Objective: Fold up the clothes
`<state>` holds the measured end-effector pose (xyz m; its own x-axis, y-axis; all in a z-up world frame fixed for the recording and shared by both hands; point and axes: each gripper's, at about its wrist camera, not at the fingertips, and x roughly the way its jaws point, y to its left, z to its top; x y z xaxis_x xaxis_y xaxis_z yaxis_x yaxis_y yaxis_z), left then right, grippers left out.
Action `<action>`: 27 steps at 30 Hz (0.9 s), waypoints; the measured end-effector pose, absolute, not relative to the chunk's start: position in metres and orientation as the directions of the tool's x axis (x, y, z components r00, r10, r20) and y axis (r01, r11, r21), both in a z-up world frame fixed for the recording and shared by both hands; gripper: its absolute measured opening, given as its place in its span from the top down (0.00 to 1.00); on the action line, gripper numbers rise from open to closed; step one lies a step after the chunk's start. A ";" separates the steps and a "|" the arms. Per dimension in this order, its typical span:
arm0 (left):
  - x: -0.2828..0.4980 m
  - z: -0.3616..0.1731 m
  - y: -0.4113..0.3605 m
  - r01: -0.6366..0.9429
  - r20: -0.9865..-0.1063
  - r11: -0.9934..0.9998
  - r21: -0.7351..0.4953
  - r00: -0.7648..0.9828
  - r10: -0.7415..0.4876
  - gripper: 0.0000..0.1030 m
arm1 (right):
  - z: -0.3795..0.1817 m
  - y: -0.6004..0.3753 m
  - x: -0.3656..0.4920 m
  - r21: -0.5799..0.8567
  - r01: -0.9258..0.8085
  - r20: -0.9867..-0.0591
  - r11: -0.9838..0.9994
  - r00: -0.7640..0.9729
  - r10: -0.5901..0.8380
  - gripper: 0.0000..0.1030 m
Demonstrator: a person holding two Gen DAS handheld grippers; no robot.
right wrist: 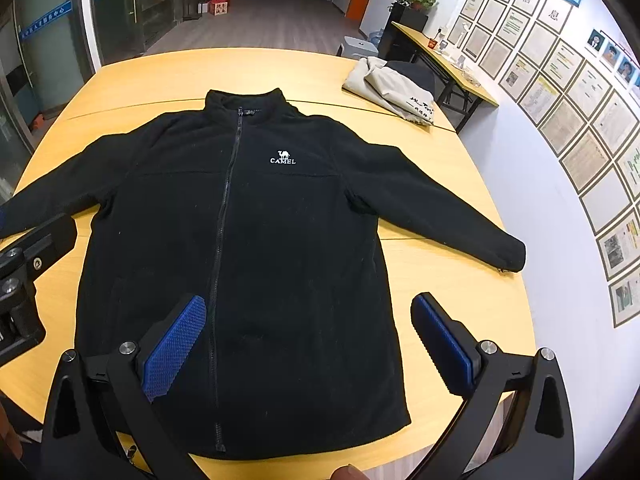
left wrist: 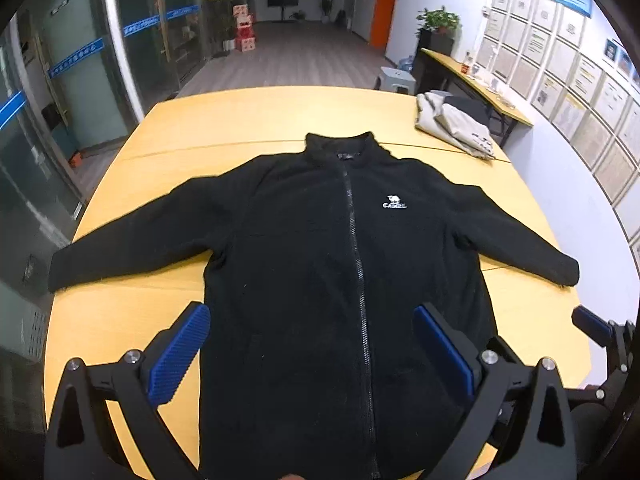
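Black fleece jacket point(left wrist: 320, 264) lies flat, zipped, mid-table point(left wrist: 248, 116), sleeves spread. Grey garment point(left wrist: 452, 124) sits at two o'clock. Left gripper point(left wrist: 312, 344) and right gripper point(right wrist: 308, 332) hover released, holding nothing.

Bare table point(right wrist: 460, 288) beside sleeves; grey garment point(right wrist: 384, 84) far-right.

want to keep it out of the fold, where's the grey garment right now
The grey garment lies bunched at the table's far right corner, beyond the black jacket's collar and clear of it, in both wrist views.
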<state>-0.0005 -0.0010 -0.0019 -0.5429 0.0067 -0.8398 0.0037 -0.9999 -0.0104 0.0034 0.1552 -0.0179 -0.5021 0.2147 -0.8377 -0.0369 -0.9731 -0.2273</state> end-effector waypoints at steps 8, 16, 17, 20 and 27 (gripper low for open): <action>0.005 -0.010 -0.007 -0.005 -0.834 -1.000 -0.006 -0.552 0.008 0.00 | -0.018 0.145 0.003 -0.192 0.008 -0.858 -0.981 -0.486 0.164 0.00; 0.017 -0.021 -0.002 0.034 -0.843 -0.999 -0.043 -0.538 0.018 0.00 | -0.024 0.136 -0.004 -0.224 0.027 -0.852 -0.974 -0.491 0.182 0.00; 0.015 -0.019 0.003 0.046 -0.846 -0.998 -0.038 -0.532 0.008 0.00 | -0.024 0.137 -0.004 -0.223 0.029 -0.852 -0.974 -0.492 0.180 0.00; 0.008 -0.014 0.002 0.055 -0.854 -0.998 -0.035 -0.520 0.001 0.00 | -0.026 0.140 -0.006 -0.220 0.031 -0.858 -0.975 -0.482 0.178 0.00; 0.002 -0.012 -0.003 0.070 -0.859 -0.997 -0.026 -0.512 -0.014 0.00 | -0.026 0.146 -0.009 -0.229 0.029 -0.857 -0.973 -0.481 0.187 0.00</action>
<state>0.0015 -0.0033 -0.0119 -0.5117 -0.0138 -0.8590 0.0701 -0.9972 -0.0258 -0.0088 0.1458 -0.0257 -0.4808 0.1868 -0.8567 0.0294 -0.9731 -0.2287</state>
